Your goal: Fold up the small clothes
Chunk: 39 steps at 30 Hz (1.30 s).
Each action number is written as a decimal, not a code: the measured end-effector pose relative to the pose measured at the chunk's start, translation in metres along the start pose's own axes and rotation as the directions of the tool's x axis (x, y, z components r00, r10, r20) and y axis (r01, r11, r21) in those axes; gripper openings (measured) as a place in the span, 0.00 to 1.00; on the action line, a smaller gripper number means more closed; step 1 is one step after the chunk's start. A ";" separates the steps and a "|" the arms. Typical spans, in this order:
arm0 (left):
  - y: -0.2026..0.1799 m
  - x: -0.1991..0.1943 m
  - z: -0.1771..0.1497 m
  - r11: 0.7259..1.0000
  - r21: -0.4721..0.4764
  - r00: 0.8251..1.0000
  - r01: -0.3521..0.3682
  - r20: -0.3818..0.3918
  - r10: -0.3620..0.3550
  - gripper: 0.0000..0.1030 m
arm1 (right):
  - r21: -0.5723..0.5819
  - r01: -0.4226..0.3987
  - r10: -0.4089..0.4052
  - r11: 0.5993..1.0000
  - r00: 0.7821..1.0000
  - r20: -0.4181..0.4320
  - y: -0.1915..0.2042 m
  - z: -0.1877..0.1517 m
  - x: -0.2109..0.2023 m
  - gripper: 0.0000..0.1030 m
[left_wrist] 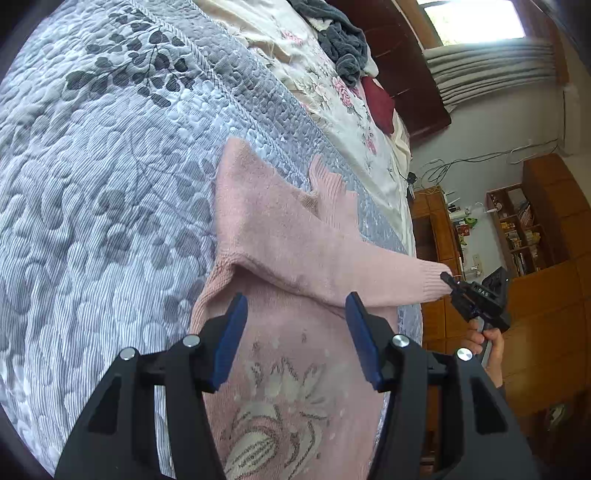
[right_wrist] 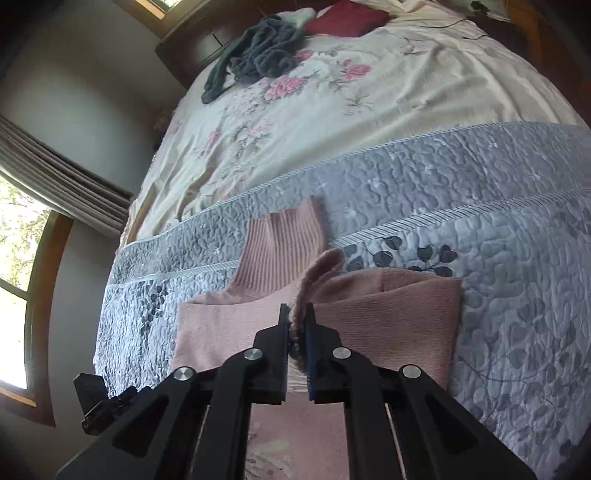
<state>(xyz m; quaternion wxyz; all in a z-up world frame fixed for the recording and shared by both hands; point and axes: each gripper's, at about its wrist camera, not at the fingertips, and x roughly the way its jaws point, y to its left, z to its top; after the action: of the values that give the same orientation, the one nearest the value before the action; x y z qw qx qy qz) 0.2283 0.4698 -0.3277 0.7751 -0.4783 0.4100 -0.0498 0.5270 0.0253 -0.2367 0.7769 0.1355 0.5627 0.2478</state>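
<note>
A small pink knit sweater with a pale flower design lies on the grey quilted bedspread. One sleeve is pulled across the body toward the bed's edge. My right gripper is shut on that sleeve's ribbed cuff; a hand holds its handle. In the right wrist view the cuff sits pinched between the blue pads of my right gripper, above the sweater and its ribbed collar. My left gripper hovers open over the sweater's chest, nothing between its fingers.
A floral cream sheet covers the far half of the bed, with a dark grey garment and a dark red item near the headboard. Wooden cabinets and shelves stand beyond the bed's edge.
</note>
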 end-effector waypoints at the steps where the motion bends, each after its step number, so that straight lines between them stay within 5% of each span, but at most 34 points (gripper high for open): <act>1: -0.003 0.002 0.004 1.000 0.007 1.000 0.001 -0.002 -0.001 0.52 | 0.017 0.007 -0.007 1.000 1.000 -0.002 -0.010 -0.002 0.002 0.07; 15: -0.034 0.078 0.051 0.988 0.147 0.991 -0.057 -0.108 0.074 0.52 | 0.197 0.069 -0.058 0.978 0.996 -0.064 -0.106 -0.041 0.046 0.07; 20: -0.018 0.111 0.068 0.982 0.118 0.976 -0.148 -0.144 0.165 0.54 | 0.280 0.023 0.000 0.960 0.997 -0.082 -0.133 -0.049 0.056 0.12; 23: -0.007 0.120 0.074 0.979 0.096 0.966 -0.182 -0.167 0.196 0.54 | 0.283 -0.029 0.030 0.959 1.000 0.000 -0.127 -0.056 0.028 0.18; 27: -0.018 0.119 0.062 0.987 0.133 0.976 -0.087 -0.188 0.112 0.54 | 0.178 -0.057 0.064 0.982 0.997 -0.035 -0.105 -0.079 0.024 0.18; 32: -0.006 0.139 0.046 0.975 0.152 0.951 -0.161 -0.242 0.194 0.52 | 0.153 0.067 -0.052 0.986 0.993 -0.104 -0.121 -0.089 0.053 0.04; 39: -0.026 0.132 0.058 0.974 0.198 0.965 -0.114 -0.209 0.156 0.57 | 0.140 -0.061 0.063 0.988 0.998 -0.008 -0.102 -0.058 0.029 0.16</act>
<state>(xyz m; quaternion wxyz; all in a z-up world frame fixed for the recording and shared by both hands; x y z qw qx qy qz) 0.3637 0.4344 -0.3729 0.7665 -0.3668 0.5199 -0.0878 0.5033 -0.0483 -0.3290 0.7539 0.2056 0.5790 0.2327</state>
